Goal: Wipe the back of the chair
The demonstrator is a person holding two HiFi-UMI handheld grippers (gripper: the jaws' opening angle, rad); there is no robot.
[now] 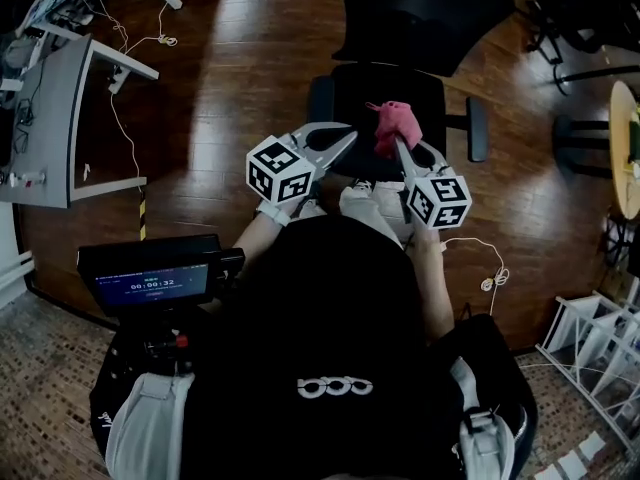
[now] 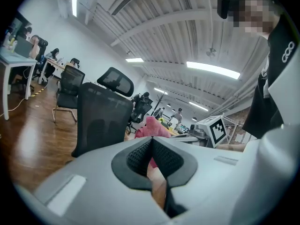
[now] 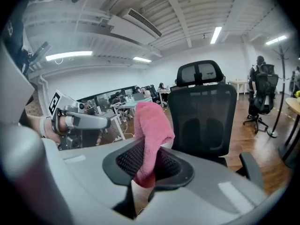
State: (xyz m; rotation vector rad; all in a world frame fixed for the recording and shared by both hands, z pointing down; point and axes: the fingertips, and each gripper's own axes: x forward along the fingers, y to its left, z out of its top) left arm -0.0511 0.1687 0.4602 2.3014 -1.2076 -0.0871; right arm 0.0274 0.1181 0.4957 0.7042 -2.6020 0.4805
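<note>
A black mesh office chair stands in front of me on the wood floor, its seat (image 1: 345,98) nearest and its backrest (image 1: 425,13) beyond. My right gripper (image 1: 401,148) is shut on a pink cloth (image 1: 392,125), which stands up out of the jaws over the seat's front. In the right gripper view the cloth (image 3: 152,128) sticks up between the pads, with the chair's backrest (image 3: 204,118) just behind it. My left gripper (image 1: 350,134) hovers beside it to the left, shut with nothing in it. From the left gripper view the backrest (image 2: 101,121) and the cloth (image 2: 153,128) lie ahead.
A grey desk (image 1: 60,118) stands at the left with cables trailing on the floor. A small screen (image 1: 150,283) hangs at my lower left. Other chairs (image 1: 590,8), a round table (image 1: 625,148) and a white rack (image 1: 590,353) line the right side.
</note>
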